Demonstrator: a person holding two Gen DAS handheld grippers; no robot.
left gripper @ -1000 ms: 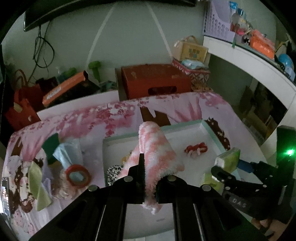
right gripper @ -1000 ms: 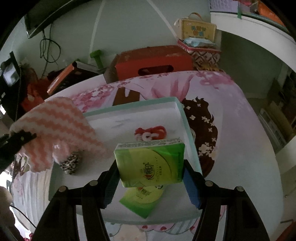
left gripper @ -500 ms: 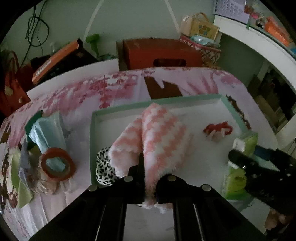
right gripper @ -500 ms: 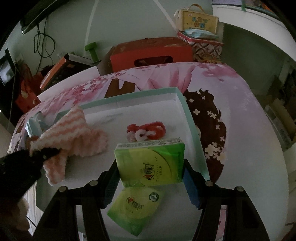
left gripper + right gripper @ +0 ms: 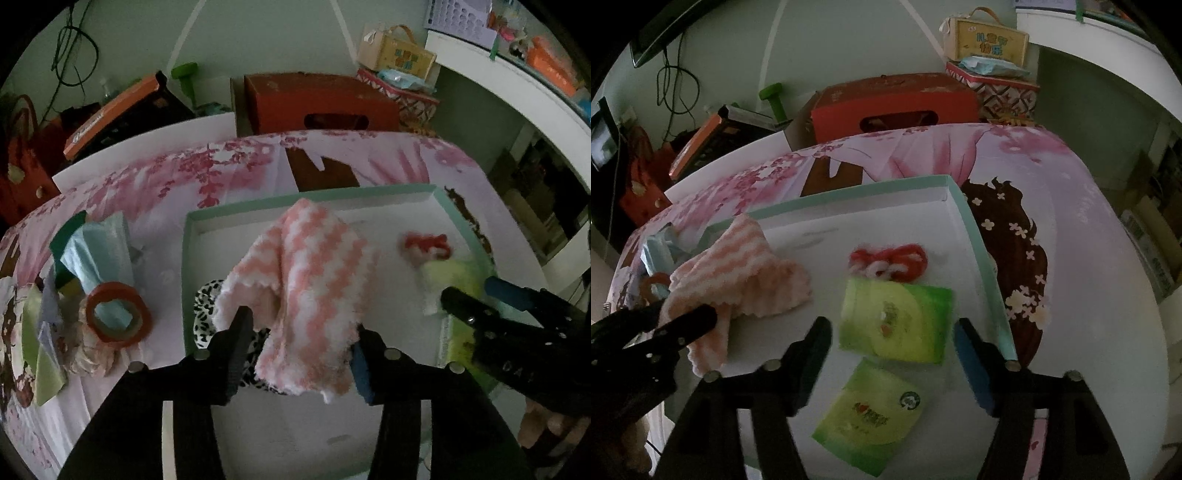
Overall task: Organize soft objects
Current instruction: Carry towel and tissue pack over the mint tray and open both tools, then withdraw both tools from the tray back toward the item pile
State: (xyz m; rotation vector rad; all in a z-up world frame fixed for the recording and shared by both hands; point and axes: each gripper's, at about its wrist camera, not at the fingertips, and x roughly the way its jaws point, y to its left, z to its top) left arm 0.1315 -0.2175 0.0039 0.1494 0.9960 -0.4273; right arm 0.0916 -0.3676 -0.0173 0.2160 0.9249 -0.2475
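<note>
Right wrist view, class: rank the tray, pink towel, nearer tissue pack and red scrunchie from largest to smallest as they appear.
1. Tray
2. Pink towel
3. Nearer tissue pack, though nearness to the camera enlarges it, so its gap to the towel is unsure
4. Red scrunchie

Tray's point(image 5: 982, 243) far half seemingly unobstructed

Both grippers have opened, dropping the pink towel point(image 5: 306, 280) and green tissue pack point(image 5: 895, 319) into the tray point(image 5: 982, 254).
</note>
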